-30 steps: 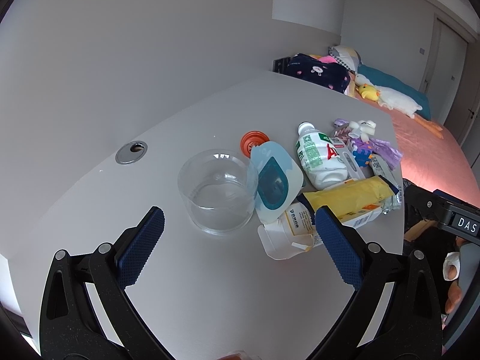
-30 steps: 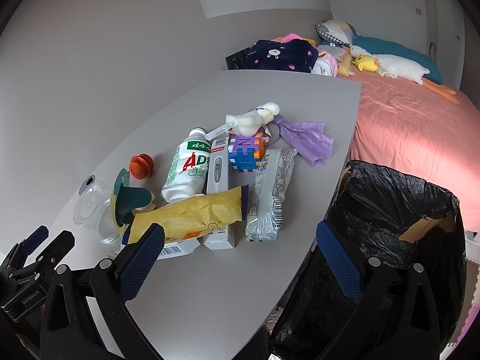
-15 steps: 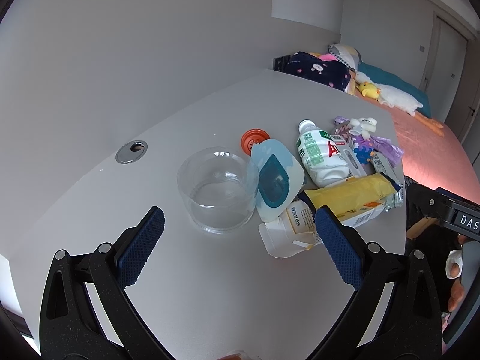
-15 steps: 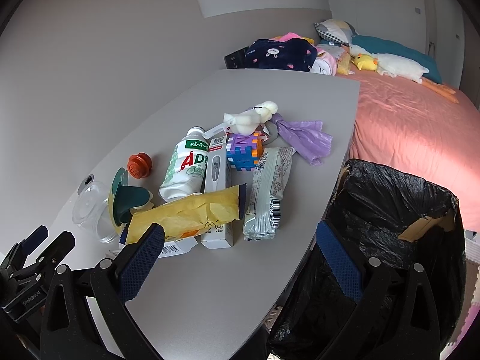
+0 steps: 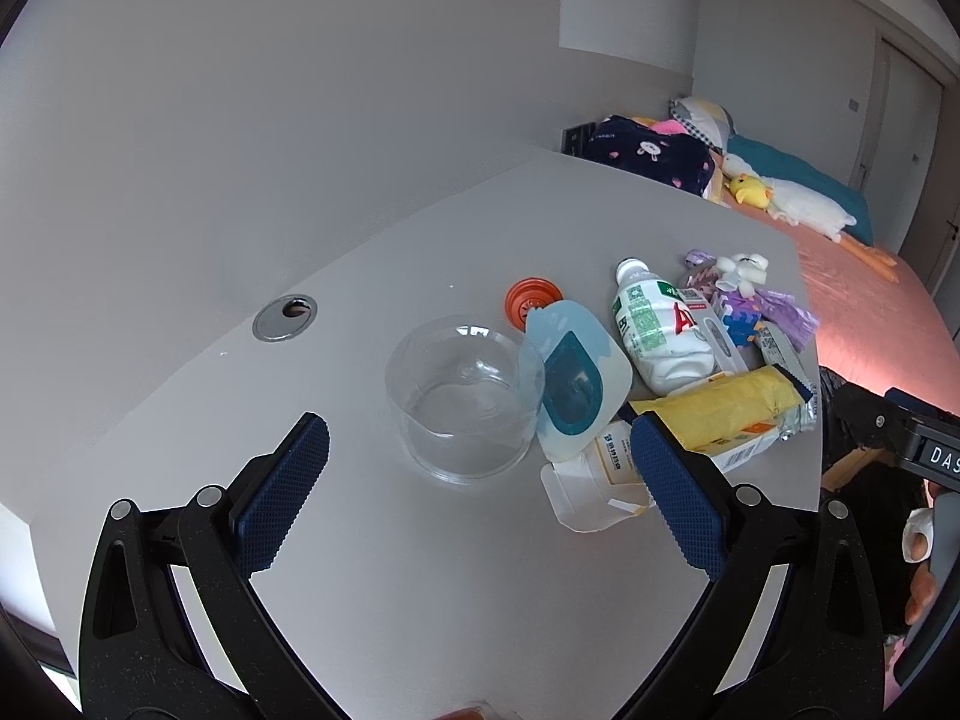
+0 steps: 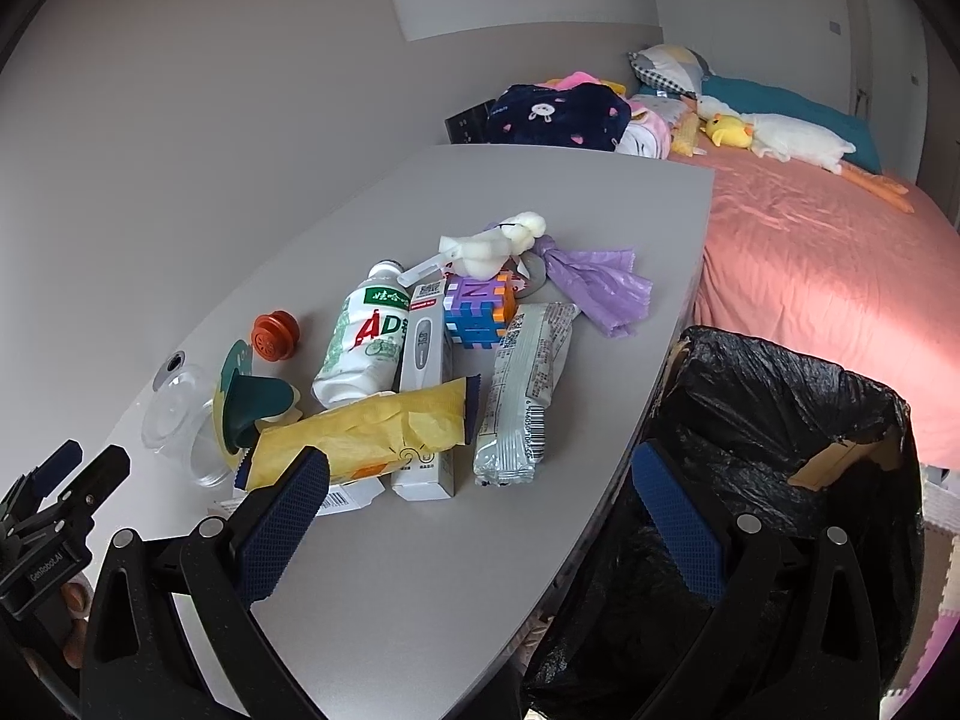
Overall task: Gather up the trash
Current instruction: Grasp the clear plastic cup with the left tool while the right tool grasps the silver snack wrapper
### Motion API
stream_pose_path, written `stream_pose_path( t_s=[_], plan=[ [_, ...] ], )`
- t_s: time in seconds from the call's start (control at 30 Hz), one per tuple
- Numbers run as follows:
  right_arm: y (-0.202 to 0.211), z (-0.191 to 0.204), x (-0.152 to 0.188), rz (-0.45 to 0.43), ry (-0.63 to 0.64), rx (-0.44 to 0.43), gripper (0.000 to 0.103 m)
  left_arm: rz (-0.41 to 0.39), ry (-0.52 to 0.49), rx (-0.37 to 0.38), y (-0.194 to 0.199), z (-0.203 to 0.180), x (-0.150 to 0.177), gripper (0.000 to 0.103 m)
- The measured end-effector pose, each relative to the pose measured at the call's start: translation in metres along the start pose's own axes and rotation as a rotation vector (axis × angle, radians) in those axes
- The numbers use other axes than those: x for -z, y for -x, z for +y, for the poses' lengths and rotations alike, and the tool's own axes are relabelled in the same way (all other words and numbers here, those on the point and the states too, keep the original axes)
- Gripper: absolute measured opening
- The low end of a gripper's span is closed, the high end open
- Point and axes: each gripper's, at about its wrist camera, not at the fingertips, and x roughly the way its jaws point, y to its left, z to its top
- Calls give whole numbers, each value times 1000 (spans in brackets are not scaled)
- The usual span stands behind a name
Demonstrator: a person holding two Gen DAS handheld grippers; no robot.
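Trash lies in a heap on the grey table (image 6: 384,576): a clear plastic cup (image 5: 465,402) with a peeled blue lid (image 5: 576,375), a white bottle (image 6: 363,342), a yellow wrapper (image 6: 366,435), a silver wrapper (image 6: 525,387), a white box (image 6: 423,360) and a purple bag (image 6: 600,285). A bin lined with a black bag (image 6: 774,444) stands at the table's right edge. My left gripper (image 5: 474,501) is open and empty, just short of the cup. My right gripper (image 6: 480,531) is open and empty over the table's near edge, beside the bin.
An orange cap (image 5: 531,300), a coloured puzzle cube (image 6: 480,309) and a small white plush (image 6: 492,246) lie among the trash. A cable hole (image 5: 284,317) sits at the table's left. A pink bed (image 6: 840,276) with soft toys lies behind.
Both grippers have drifted slightly; the heap sits a little lower and closer in the right wrist view. Nothing on the table has moved.
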Motion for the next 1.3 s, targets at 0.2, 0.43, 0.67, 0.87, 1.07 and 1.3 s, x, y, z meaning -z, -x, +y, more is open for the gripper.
stream_pose_path(
  t_s=[0.2, 0.43, 0.67, 0.87, 1.07, 1.3],
  plan=[
    [-8, -7, -8, -3, 6, -3, 101, 18, 6, -10, -14, 5, -10, 97],
    [-24, -10, -17, 19, -2, -11, 101, 58, 0, -17, -41, 7, -18, 97],
    [-45, -21, -28, 28, -34, 0, 101, 109, 22, -20, -73, 12, -20, 97],
    [-73, -29, -37, 70, -68, 21, 84, 147, 49, -13, -95, 17, -21, 97],
    [-98, -35, -34, 129, -85, 38, 66, 162, 23, -19, -106, 14, -19, 97],
    [-101, -29, -33, 108, -27, 92, 39, 144, 38, -26, -109, 17, -19, 89]
  ],
)
